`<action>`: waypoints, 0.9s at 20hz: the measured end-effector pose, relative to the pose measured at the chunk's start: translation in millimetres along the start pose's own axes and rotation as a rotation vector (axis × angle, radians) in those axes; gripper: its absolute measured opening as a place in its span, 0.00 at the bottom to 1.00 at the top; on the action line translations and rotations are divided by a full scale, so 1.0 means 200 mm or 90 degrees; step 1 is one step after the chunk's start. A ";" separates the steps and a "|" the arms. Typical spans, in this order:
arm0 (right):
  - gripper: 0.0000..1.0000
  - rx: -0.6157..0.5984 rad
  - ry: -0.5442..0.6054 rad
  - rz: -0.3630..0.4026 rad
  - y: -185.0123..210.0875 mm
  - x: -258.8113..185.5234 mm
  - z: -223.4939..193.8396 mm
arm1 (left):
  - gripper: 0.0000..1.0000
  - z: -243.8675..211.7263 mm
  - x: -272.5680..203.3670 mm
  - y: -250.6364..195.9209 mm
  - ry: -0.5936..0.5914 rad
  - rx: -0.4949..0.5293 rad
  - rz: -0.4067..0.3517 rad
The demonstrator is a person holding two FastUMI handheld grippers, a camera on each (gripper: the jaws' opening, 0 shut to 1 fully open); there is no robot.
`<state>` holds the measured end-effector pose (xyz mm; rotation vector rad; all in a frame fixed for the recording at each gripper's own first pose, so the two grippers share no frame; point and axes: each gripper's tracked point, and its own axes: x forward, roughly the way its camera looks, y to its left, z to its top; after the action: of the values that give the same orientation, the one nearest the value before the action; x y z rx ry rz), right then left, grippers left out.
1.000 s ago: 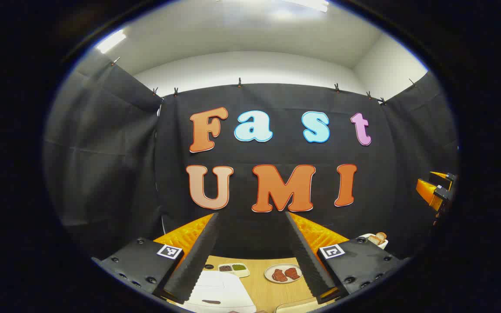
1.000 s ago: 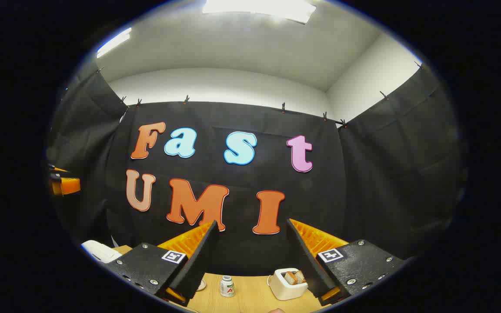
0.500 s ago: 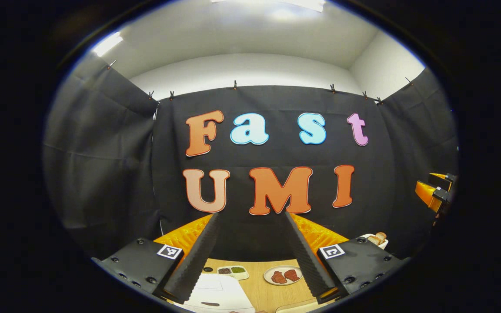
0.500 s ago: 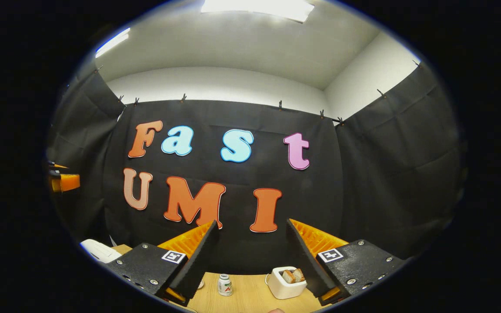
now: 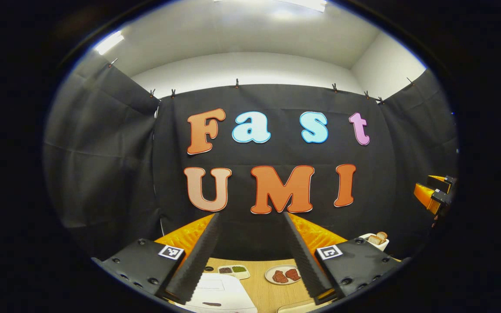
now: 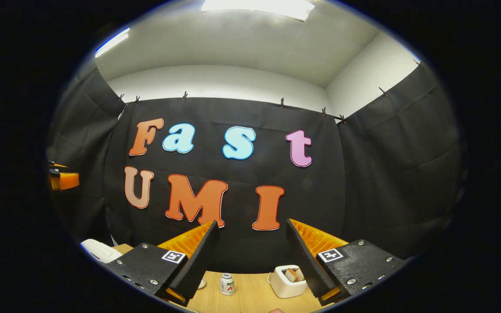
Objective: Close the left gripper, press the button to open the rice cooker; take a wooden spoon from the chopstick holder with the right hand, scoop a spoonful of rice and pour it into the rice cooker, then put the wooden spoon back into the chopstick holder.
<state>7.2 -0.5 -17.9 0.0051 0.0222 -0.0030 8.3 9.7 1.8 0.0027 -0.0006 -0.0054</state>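
both the left gripper point(image 5: 250, 217) and right gripper point(image 6: 250, 224) gape empty above the white rice cooker point(image 5: 220, 293).

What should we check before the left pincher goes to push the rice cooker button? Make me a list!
1. Left gripper shut for pressing: not ok, jaws open.
2. Rice cooker in sight below it: ok.
3. Button spotted: cannot tell.
4. Lid down: ok, looks closed.
5. Right gripper empty, ready for the spoon: ok, open.
6. Chopstick holder and spoon located: cannot tell.
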 end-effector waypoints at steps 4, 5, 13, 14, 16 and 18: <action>0.95 0.000 0.006 0.002 0.02 0.01 -0.02 | 0.34 -0.06 0.02 0.14 0.028 0.019 0.066; 0.95 -0.001 0.005 0.001 0.01 0.01 -0.03 | 0.21 -0.09 0.05 0.16 0.042 0.013 0.065; 0.95 -0.007 0.026 -0.010 0.02 0.01 -0.11 | 0.06 -0.49 0.06 0.27 0.220 -0.060 0.096; 0.95 -0.010 0.030 -0.014 0.01 0.00 -0.12 | 0.06 -0.57 0.06 0.30 0.254 -0.070 0.097; 0.95 -0.015 0.042 -0.019 0.01 -0.01 -0.16 | 0.06 -0.70 0.07 0.34 0.312 -0.087 0.100; 0.95 -0.020 0.054 -0.025 0.00 -0.03 -0.19 | 0.06 -0.84 0.05 0.33 0.379 -0.130 0.092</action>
<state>0.6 0.2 -56.4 -0.0263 0.1076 -0.0416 19.7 76.3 -166.4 -0.2002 0.5945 0.1408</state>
